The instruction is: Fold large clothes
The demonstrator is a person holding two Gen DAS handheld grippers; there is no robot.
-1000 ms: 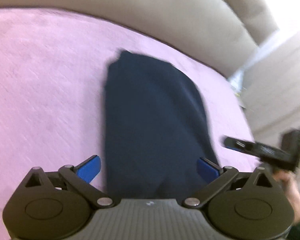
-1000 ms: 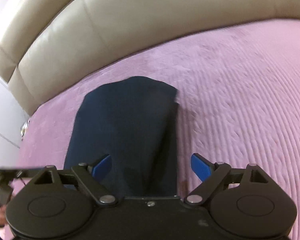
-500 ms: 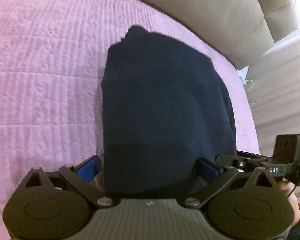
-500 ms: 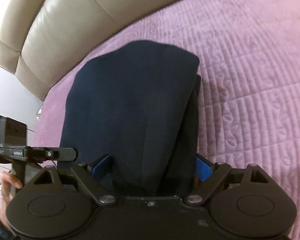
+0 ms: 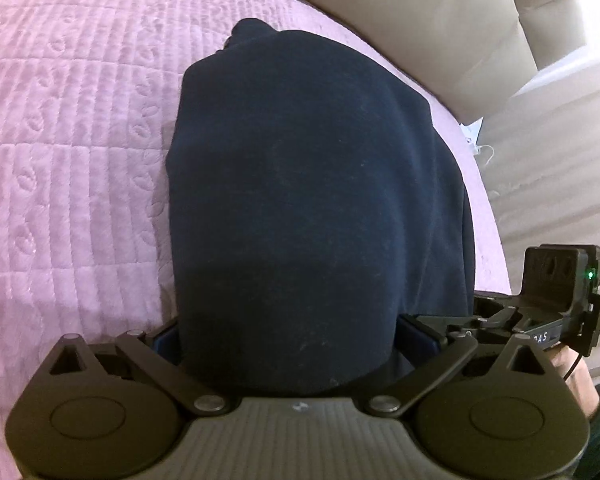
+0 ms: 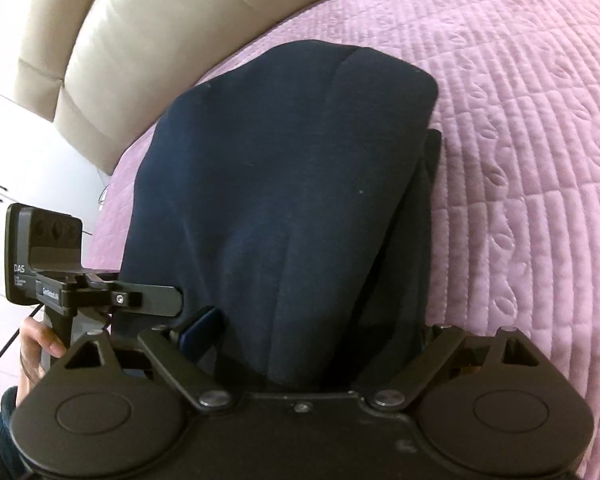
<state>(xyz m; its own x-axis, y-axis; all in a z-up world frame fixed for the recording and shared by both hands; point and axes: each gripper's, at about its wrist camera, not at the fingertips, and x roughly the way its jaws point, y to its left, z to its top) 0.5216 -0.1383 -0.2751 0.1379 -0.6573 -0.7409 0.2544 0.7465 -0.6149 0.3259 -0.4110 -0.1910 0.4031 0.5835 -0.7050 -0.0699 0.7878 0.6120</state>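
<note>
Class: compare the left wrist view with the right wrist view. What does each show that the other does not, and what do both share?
Left wrist only: the right gripper at the right edge, with a green light.

Right wrist only: white cabinet doors and the left gripper, gripped by a hand.

Both: the folded navy garment on the pink quilted bedspread below the beige headboard.

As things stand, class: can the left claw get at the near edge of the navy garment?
Probably yes: the left claw stands open with the near end of the navy garment between its fingers, nothing in between.
</note>
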